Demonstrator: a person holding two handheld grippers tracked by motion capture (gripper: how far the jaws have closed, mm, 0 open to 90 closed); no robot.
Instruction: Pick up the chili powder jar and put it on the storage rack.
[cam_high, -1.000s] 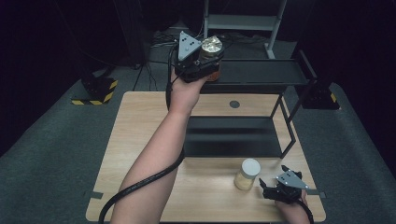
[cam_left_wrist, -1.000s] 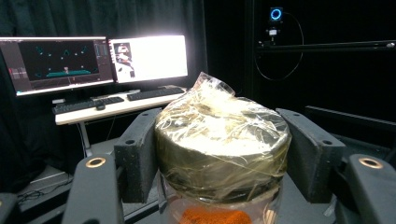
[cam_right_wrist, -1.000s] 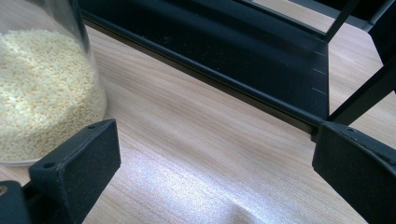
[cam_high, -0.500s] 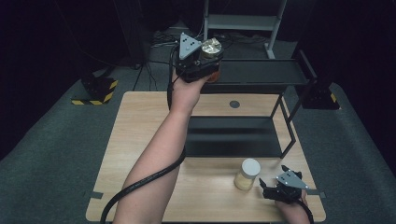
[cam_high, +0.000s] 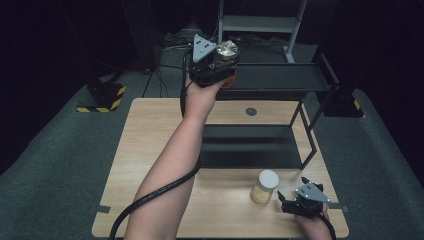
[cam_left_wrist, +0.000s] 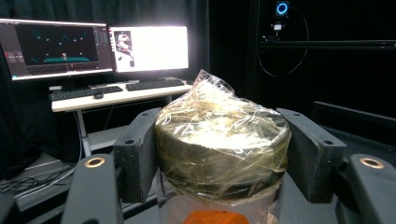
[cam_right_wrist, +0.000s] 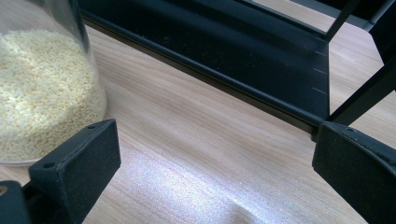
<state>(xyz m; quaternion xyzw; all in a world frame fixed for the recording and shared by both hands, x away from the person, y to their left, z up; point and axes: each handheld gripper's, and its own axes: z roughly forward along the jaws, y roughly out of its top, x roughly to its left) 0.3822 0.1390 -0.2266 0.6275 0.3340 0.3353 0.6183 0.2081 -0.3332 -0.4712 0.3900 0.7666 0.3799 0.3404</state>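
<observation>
My left gripper (cam_high: 220, 67) is raised over the left end of the black shelf rack's top shelf (cam_high: 280, 77), shut on a glass jar (cam_high: 226, 55). Plastic film wraps the jar's gold lid (cam_left_wrist: 219, 135), and orange-brown powder (cam_left_wrist: 215, 217) shows inside. Both jaws press the lid's sides. On the table near the front stands a second jar (cam_high: 265, 186), white-lidded and full of pale grains (cam_right_wrist: 37, 93). My right gripper (cam_high: 292, 204) rests open on the table just right of that jar, nothing between its jaws; the jar sits off its left jaw.
The black two-level rack (cam_high: 260, 145) stands on the wooden table (cam_high: 150, 150), its lower shelf close ahead of the right gripper. A small dark disc (cam_high: 251, 111) lies on the table behind it. Monitors and a keyboard (cam_left_wrist: 93, 51) sit beyond the table.
The left gripper has carried its jar slightly right and forward, toward the top shelf. The right gripper and the grain jar have not moved.
</observation>
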